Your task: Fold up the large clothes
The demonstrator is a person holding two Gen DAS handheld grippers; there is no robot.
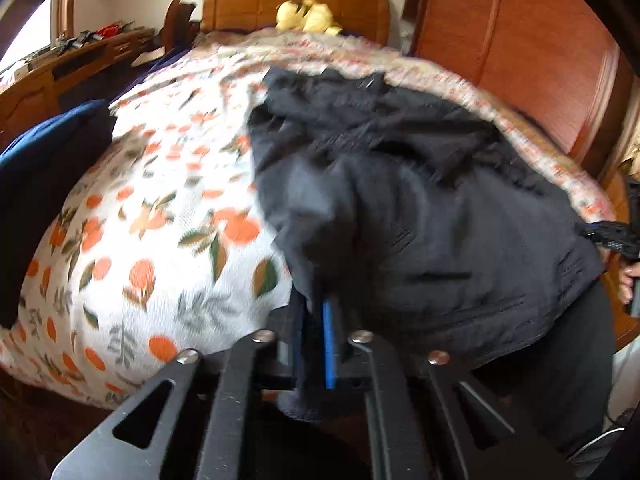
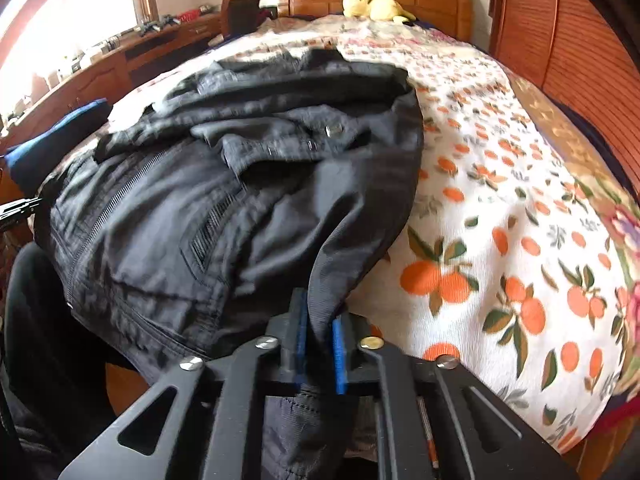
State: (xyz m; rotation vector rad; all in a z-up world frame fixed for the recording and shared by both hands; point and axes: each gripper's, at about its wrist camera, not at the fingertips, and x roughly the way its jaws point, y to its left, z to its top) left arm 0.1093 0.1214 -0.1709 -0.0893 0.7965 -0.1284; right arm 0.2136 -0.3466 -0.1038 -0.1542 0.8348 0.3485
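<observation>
Bedroom with wooden headboard (image 1: 296,4); bed (image 1: 160,184) covered in an orange-print quilt, yellow plush toy (image 1: 308,16) at the pillow end. Left wrist view: black jacket (image 1: 420,200) lies crumpled on the quilt at the near edge; left gripper (image 1: 316,320) is closed on a bunched bit of its hem, cloth pinched between the blue pads. Right wrist view: same jacket (image 2: 240,184), zip and snaps showing, heaped and unflattened; right gripper (image 2: 320,332) is clamped on a sleeve end or hem corner, fabric running down through the jaws. Judgement: folding barely begun. Both corners secured; spreading, sleeve tucks and folds all remain.
</observation>
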